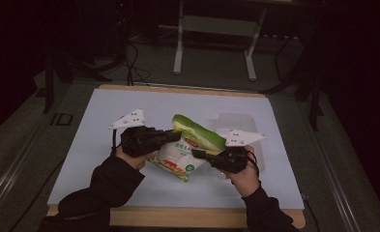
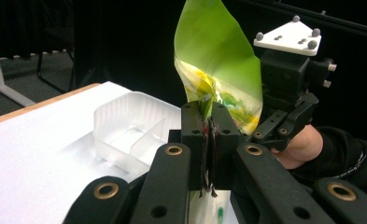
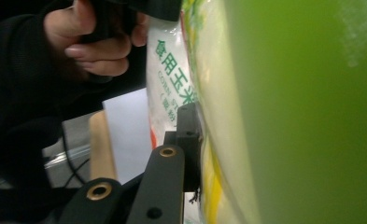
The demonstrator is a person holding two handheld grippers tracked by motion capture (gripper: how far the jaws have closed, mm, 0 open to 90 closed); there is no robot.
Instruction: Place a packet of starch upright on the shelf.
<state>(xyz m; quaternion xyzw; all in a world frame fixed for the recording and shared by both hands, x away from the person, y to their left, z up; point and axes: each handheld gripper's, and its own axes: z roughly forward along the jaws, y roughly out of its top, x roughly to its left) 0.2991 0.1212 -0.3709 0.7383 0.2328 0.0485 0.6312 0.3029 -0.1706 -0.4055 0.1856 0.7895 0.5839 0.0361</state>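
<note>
Two hands reach in over the white table (image 1: 129, 104), lifting a green-and-white bag (image 1: 190, 145) between them above its middle. The left gripper (image 2: 208, 140) is clamped on the bag's edge. The right gripper (image 1: 200, 153) pinches its other side, near a clear tray (image 2: 125, 133).

The worktop (image 1: 105, 145) is bare at the left, the top and the bottom of the frame. In the middle, a green and white bag (image 1: 190, 145) blocks the way, with a clear tray (image 1: 236, 121) just behind it.
</note>
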